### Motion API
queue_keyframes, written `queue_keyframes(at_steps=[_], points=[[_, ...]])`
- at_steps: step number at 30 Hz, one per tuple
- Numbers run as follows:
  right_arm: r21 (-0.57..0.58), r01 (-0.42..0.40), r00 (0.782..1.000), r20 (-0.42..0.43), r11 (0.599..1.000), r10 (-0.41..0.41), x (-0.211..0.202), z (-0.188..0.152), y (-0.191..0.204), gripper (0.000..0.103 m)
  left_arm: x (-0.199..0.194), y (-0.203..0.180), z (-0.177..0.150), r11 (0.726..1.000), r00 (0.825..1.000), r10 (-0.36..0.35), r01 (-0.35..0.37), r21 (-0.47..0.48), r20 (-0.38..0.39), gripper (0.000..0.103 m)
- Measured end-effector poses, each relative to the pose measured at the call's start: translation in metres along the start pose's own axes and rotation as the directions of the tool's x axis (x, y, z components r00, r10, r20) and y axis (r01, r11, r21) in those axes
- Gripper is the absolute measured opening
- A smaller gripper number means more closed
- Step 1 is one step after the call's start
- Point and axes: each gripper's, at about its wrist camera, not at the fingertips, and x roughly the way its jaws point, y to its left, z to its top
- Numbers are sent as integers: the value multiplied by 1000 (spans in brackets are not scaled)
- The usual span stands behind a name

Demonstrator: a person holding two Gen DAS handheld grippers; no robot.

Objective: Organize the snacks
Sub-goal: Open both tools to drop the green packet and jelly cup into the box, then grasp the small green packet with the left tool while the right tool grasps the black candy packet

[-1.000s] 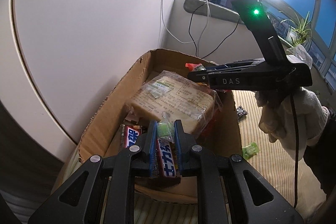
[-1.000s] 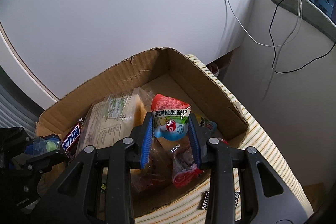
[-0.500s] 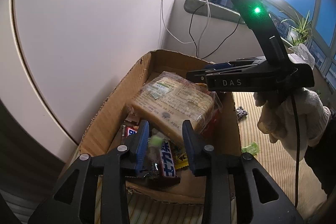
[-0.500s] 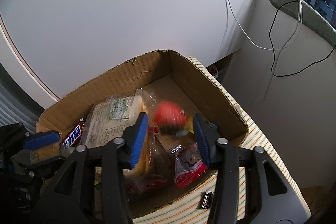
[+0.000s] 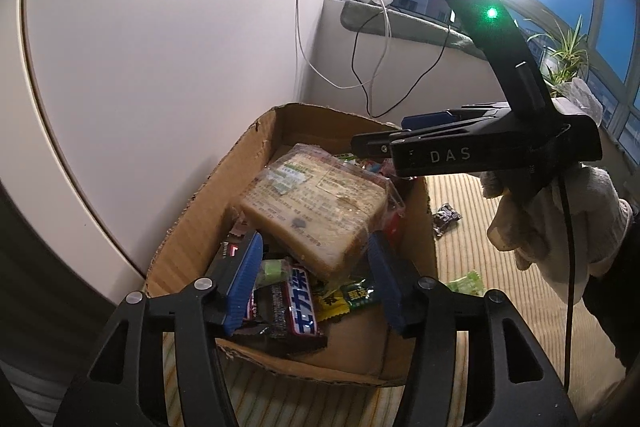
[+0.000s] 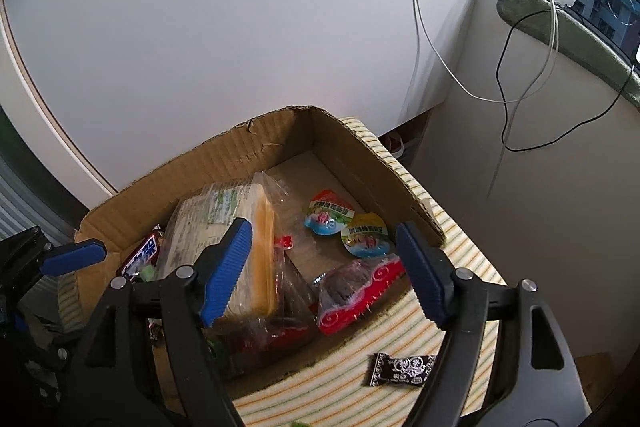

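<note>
An open cardboard box holds several snacks. My left gripper hangs over its near end with the jaws opening and nothing pressed between the pads. Below it a small green candy lies on a dark chocolate bar, next to a wrapped bread pack. My right gripper is over the box too, jaws opening and empty. A red-topped pouch lies on the box floor beside a yellow-topped pouch and a red bag.
The box sits on a striped mat against a white wall. A black wrapped candy and a green candy lie loose on the mat. A gloved hand holds the right gripper. Cables hang by the window sill.
Both grippers have opened. The green candy dropped from the left gripper onto the chocolate bar. The red-topped pouch fell from the right gripper into the box.
</note>
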Motion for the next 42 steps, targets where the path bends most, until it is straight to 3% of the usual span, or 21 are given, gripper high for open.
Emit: queue_keyframes(at_steps=[10, 17, 27, 32, 42], points=[[18, 6, 999, 42, 1000, -7, -32, -20, -22, 77, -4, -24, -3, 999, 1000, -28, 28, 27, 11, 54], [11, 16, 1000, 14, 1000, -16, -43, -44, -47, 77, -6, -52, -7, 997, 998, -66, 66, 51, 4, 54], [33, -66, 997, -41, 997, 67, -36, -74, -80, 77, -5, -97, -20, 983, 989, -145, 148, 105, -36, 50], [6, -117, 990, -78, 993, 117, -24, -83, -86, 57, 5, -121, -32, 973, 978, -187, 198, 121, -96, 49], [-137, -173, 979, -131, 975, 156, 1, -85, -76, 56, 44, -142, -43, 980, 979, -122, 145, 136, -166, 49]])
